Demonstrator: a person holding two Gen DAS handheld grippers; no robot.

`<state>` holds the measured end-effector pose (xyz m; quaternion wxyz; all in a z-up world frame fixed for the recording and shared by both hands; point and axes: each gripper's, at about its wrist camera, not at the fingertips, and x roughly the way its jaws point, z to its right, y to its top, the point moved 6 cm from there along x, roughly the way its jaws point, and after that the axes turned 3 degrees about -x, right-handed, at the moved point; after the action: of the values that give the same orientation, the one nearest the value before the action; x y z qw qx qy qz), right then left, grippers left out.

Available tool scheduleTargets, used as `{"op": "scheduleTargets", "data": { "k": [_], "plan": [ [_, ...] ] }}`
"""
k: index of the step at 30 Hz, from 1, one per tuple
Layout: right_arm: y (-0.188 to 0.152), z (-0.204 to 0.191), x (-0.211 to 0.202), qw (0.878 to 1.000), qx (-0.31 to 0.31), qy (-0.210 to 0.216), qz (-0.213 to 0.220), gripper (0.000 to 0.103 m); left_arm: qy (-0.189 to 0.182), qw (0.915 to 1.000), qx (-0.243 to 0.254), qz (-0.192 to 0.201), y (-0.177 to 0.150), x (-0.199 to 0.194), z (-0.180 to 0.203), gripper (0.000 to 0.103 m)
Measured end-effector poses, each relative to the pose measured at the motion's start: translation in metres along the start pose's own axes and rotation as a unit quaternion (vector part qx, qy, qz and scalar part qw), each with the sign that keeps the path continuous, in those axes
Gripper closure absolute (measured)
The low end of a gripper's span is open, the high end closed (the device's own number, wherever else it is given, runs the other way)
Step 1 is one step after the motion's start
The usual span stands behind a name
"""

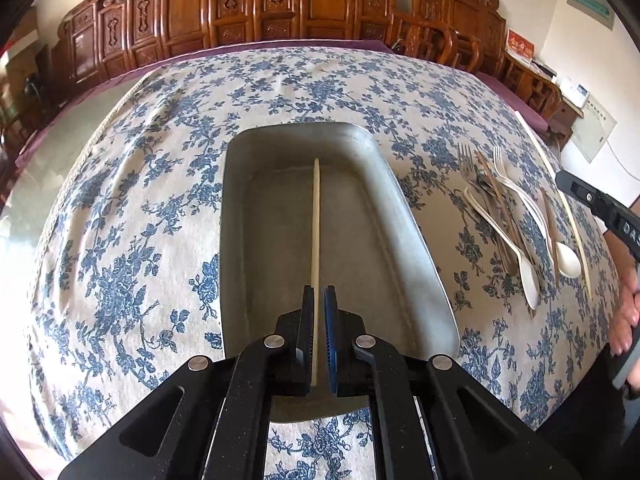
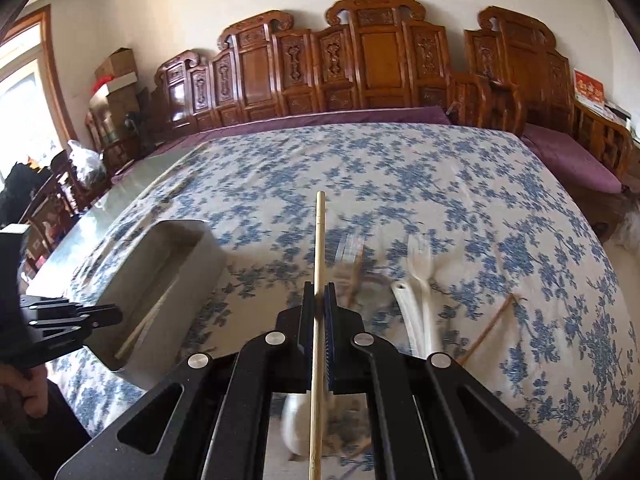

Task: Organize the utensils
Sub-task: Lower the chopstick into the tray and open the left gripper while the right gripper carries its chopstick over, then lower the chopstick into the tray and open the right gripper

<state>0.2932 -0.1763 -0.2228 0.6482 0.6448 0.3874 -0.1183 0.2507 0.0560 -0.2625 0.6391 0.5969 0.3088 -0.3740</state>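
My left gripper (image 1: 319,292) is shut on a pale chopstick (image 1: 316,220) that points forward over the grey metal tray (image 1: 404,216). Right of the tray lies a pile of utensils (image 1: 512,216): metal forks, white spoons and brown chopsticks. My right gripper (image 2: 319,290) is shut on another pale chopstick (image 2: 319,236), held above the pile, where a white fork (image 2: 420,260) and a brown chopstick (image 2: 490,326) show. In the right wrist view the tray (image 2: 132,356) stands at the left, with the left gripper (image 2: 114,316) over it and a pale stick (image 2: 150,316) inside it.
A blue-flowered cloth (image 1: 132,216) covers the table. Carved wooden furniture (image 2: 360,68) and a purple cushion (image 2: 568,160) line the far side. A long pale chopstick (image 1: 560,200) lies at the cloth's right edge. A person's hand (image 1: 626,312) is at the right.
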Motion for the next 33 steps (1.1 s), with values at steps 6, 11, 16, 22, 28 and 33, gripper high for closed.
{"op": "scheduleTargets", "data": {
  "k": [6, 11, 16, 22, 28, 33],
  "plan": [
    [0.009, -0.045, 0.005, 0.999, -0.024, 0.029, -0.005, 0.097, -0.002, 0.9994, -0.021, 0.026, 0.008, -0.013, -0.014, 0.091],
    [0.022, -0.082, 0.018, 0.998, -0.015, 0.060, -0.010, 0.097, 0.003, 0.9981, -0.039, 0.048, 0.014, -0.026, -0.031, 0.091],
    [0.032, -0.115, 0.038, 0.997, -0.018, 0.077, -0.022, 0.097, 0.013, 0.9967, -0.048, 0.065, 0.017, -0.036, -0.047, 0.091],
    [0.041, -0.147, 0.070, 0.995, -0.021, 0.089, -0.040, 0.097, 0.025, 0.9951, -0.062, 0.073, 0.019, -0.041, -0.063, 0.091],
    [0.037, -0.161, 0.095, 0.994, -0.012, 0.090, -0.060, 0.097, 0.027, 0.9935, -0.073, 0.083, 0.022, -0.047, -0.070, 0.091],
    [0.024, -0.165, 0.109, 0.994, -0.021, 0.080, -0.076, 0.097, 0.028, 0.9933, -0.075, 0.084, 0.022, -0.048, -0.072, 0.091]
  ]
}}
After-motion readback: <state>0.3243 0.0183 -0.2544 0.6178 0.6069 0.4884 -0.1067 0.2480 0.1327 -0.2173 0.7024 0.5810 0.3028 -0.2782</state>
